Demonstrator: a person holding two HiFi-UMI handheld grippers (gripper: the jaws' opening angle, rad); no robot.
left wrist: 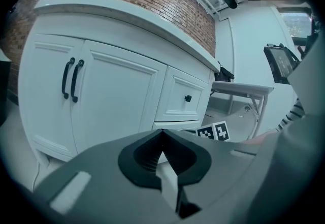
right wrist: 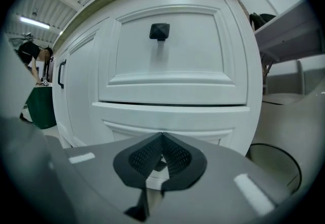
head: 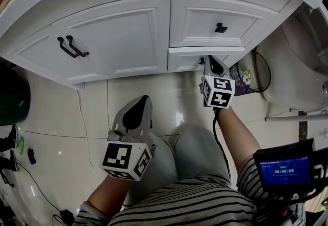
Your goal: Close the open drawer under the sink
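**Left gripper parked low, right gripper nosed up to the drawer**

Closest to the lens, the left gripper [head: 142,99] hangs over the person's knee [head: 200,148], jaws pressed together on nothing. It is well apart from the cabinet doors [head: 113,40] and has no part in this step.

The work is on the right. The right gripper [head: 211,61] has its jaws together, tips meeting, and I see nothing pinched between them. It points at the lower drawer [head: 184,58], just beneath the upper drawer [head: 205,22] with its black knob [head: 220,27]. From the right gripper view the lower drawer's front stands out from the face above it, with a dark gap along its top edge, so I judge it not fully home. I cannot tell whether the tips touch the panel yet.

To finish cleanly I would:
- keep the jaws together as one blunt pusher;
- press on the flat of the front near its middle, so the drawer does not rack;
- push straight in, level, until the gap is gone and the two faces sit flush;
- ease off near the end so it does not slam.
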